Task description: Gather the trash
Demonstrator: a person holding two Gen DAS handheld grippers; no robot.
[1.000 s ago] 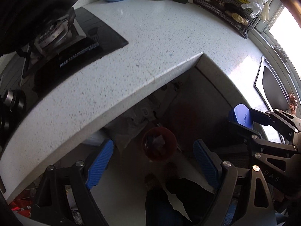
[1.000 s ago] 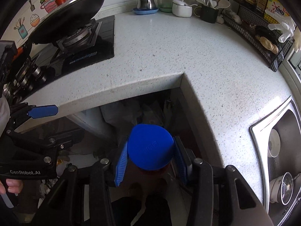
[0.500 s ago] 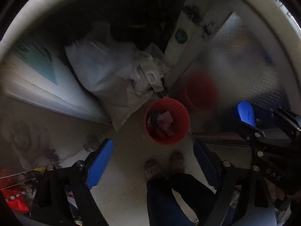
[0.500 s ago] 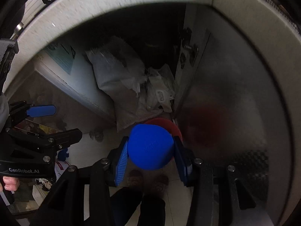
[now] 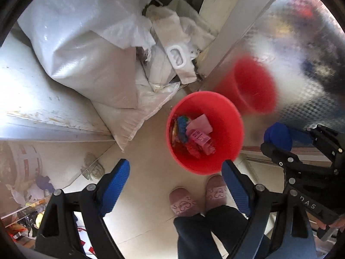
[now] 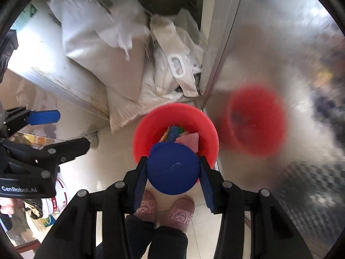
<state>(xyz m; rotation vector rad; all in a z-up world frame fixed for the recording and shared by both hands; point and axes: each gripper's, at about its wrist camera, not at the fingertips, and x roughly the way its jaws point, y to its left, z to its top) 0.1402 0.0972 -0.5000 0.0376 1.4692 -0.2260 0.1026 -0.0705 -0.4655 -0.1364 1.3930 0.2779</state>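
A red bin stands on the tiled floor with pink and blue wrappers inside. My right gripper is shut on a round blue object, held just above the near rim of the red bin. In the left wrist view that blue object hangs to the right of the bin. My left gripper points down at the floor beside the bin, open and with nothing between its blue pads.
White sacks and plastic bags are piled behind the bin against a pale cabinet door. A shiny metal panel on the right mirrors the bin. A person's feet in pink slippers stand just before the bin.
Both grippers have dropped from above the countertop to low over the floor. The red bin now looks much larger and closer. The right gripper still holds the blue object.
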